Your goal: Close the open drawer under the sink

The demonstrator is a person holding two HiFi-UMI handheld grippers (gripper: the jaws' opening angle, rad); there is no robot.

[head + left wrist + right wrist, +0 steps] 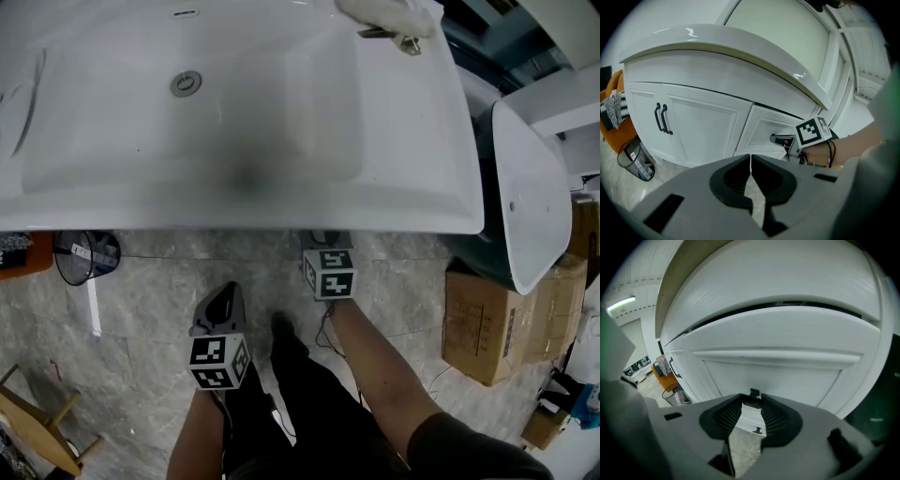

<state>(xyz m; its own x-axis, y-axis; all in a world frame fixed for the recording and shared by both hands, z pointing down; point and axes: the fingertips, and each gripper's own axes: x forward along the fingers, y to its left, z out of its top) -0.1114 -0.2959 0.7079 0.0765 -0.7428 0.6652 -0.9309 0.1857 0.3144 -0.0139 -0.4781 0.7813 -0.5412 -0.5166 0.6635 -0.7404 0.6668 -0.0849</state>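
White panelled drawer front [773,376] was found straight ahead of wide-jawed right gripper [752,401], closed left gripper [750,159] held farther off.

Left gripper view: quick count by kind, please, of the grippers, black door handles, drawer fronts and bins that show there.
Grippers: 2 (left gripper, right gripper)
Black door handles: 2
Drawer front: 1
Bin: 1
Total: 6
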